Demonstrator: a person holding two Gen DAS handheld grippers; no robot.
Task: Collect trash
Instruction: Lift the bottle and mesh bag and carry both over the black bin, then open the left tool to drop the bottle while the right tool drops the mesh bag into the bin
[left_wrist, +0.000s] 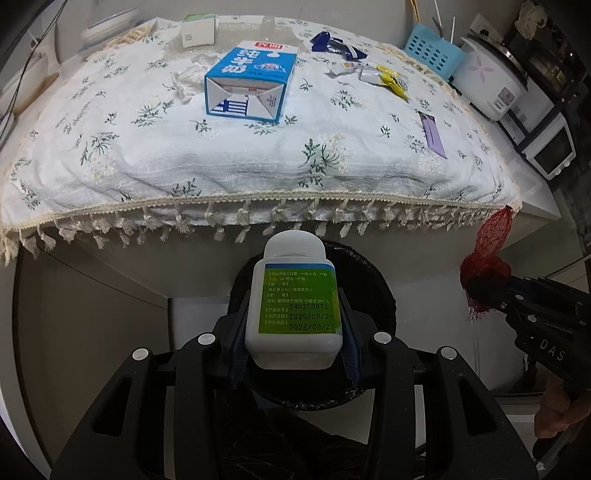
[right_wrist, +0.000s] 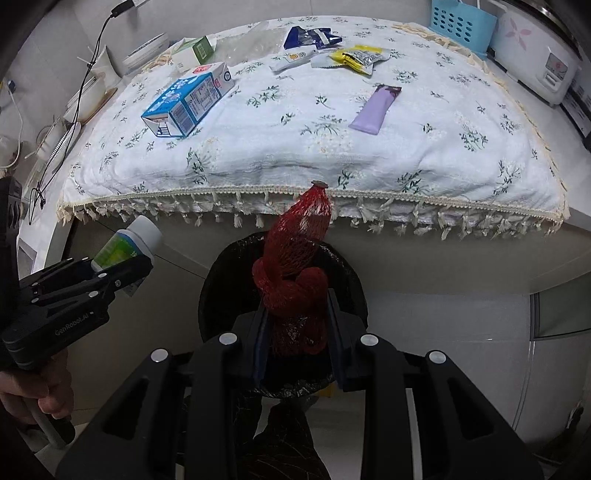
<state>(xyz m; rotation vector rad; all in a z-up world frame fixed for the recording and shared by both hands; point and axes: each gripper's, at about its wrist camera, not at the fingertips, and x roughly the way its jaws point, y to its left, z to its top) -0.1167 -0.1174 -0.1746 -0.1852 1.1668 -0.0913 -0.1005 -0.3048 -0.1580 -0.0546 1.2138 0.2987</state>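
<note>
Through the left wrist camera I see my left gripper (left_wrist: 295, 325) with its jaws clamped on the sides of a white pill bottle (left_wrist: 293, 302), cap pointing away from me, held directly over the black bin (left_wrist: 373, 280) that stands on the floor below the worktop's near edge. The bottle is stiff, smooth plastic, probably light, so a squeeze across its flat sides suits it, though the slick label could let it slide. On the cloth-covered worktop (left_wrist: 221, 166) a blue milk carton (left_wrist: 251, 83) lies on its side near the middle, crumpled tissue (left_wrist: 186, 79) just to its left, foil wrappers (left_wrist: 369, 62) toward the far right corner, and a purple sachet (left_wrist: 432, 134) by the right edge. I cannot see what the bin holds; the bottle and jaws cover its mouth. Through the right wrist camera my right gripper (right_wrist: 297, 328) has its jaws closed on a red mesh bag (right_wrist: 295, 266), bunched and knotted, its free end standing up toward the near edge. It is soft, floppy and very light, likely to snag on the jaws when let go, so the knotted bulk is the right place to hold. It too hangs above the bin (right_wrist: 221, 280), whose dark liner shows nothing I can make out. The carton looks light and crushable, best pinched across its narrow sides.
</note>
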